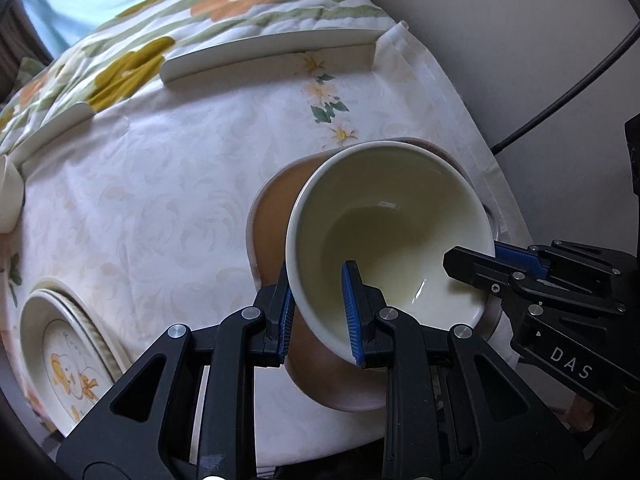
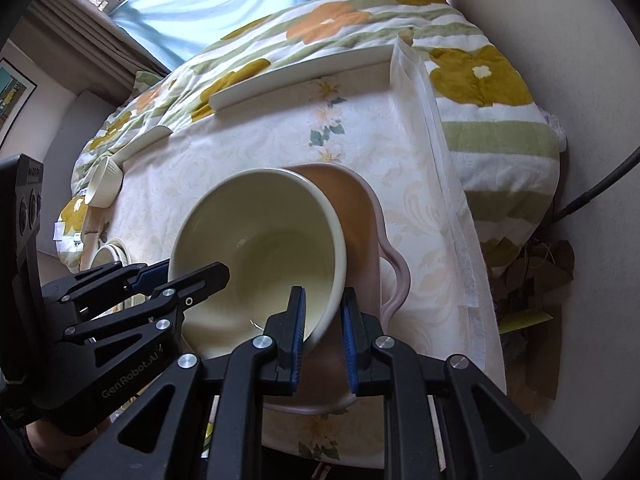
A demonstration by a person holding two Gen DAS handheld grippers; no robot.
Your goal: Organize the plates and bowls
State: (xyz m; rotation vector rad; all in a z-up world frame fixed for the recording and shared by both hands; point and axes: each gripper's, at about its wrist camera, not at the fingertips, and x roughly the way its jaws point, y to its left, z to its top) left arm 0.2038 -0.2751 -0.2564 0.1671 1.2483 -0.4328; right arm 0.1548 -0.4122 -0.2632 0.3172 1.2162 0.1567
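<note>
White letters "DAS" stand on the black body of the right gripper, seen from the left wrist. "GenRobot.AI" runs along the black arm of the left gripper, seen from the right wrist.

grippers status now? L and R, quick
Left gripper: shut on the rim of the cream bowl.
Right gripper: shut on the same bowl's rim, opposite side, over the pink dish.
</note>
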